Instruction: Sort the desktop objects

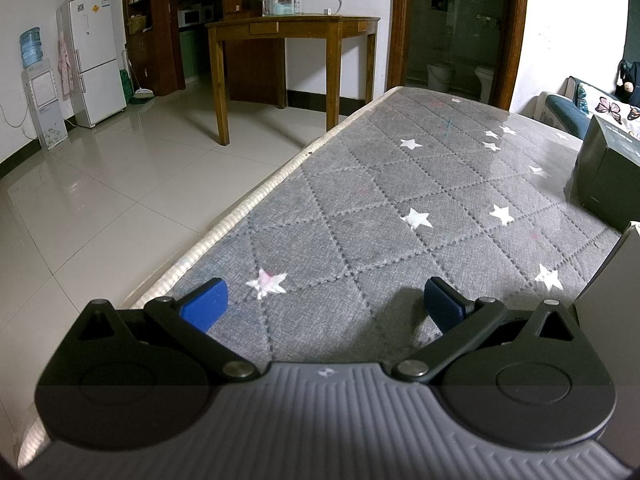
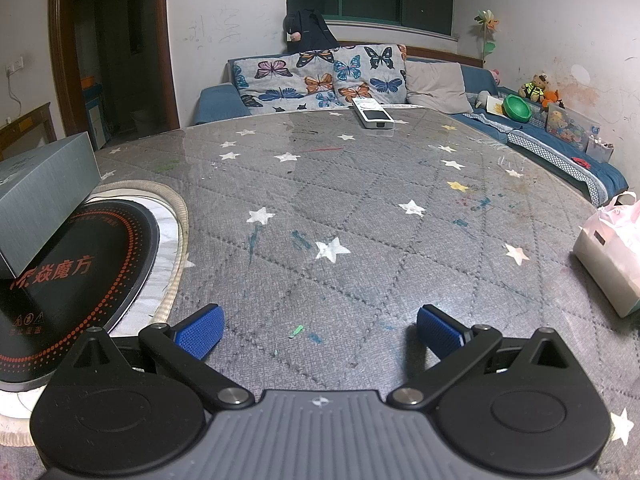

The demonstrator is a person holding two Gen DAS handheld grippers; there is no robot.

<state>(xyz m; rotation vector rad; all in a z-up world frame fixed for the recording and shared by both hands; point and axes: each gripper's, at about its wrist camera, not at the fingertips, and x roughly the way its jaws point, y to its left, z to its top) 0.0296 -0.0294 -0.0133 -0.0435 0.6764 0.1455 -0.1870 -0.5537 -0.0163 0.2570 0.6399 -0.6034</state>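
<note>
My left gripper (image 1: 325, 305) is open above the grey star-patterned table cover (image 1: 400, 184), nothing between its blue pads. A dark box (image 1: 608, 168) stands at the right edge of the left wrist view. My right gripper (image 2: 319, 330) is also open and empty over the same cover (image 2: 360, 208). Far across the table lies a white remote control (image 2: 373, 113). At the left of the right wrist view, a grey box (image 2: 44, 196) rests partly on a black round induction cooktop (image 2: 76, 264). A white-pink bag (image 2: 612, 256) sits at the right edge.
The table's left edge (image 1: 240, 216) drops to a tiled floor, with a wooden desk (image 1: 292, 40) and a fridge (image 1: 96, 56) beyond. A blue sofa (image 2: 440, 84) with butterfly cushions and toys runs behind and to the right of the table. A second grey box corner (image 1: 616, 272) is close to my left gripper.
</note>
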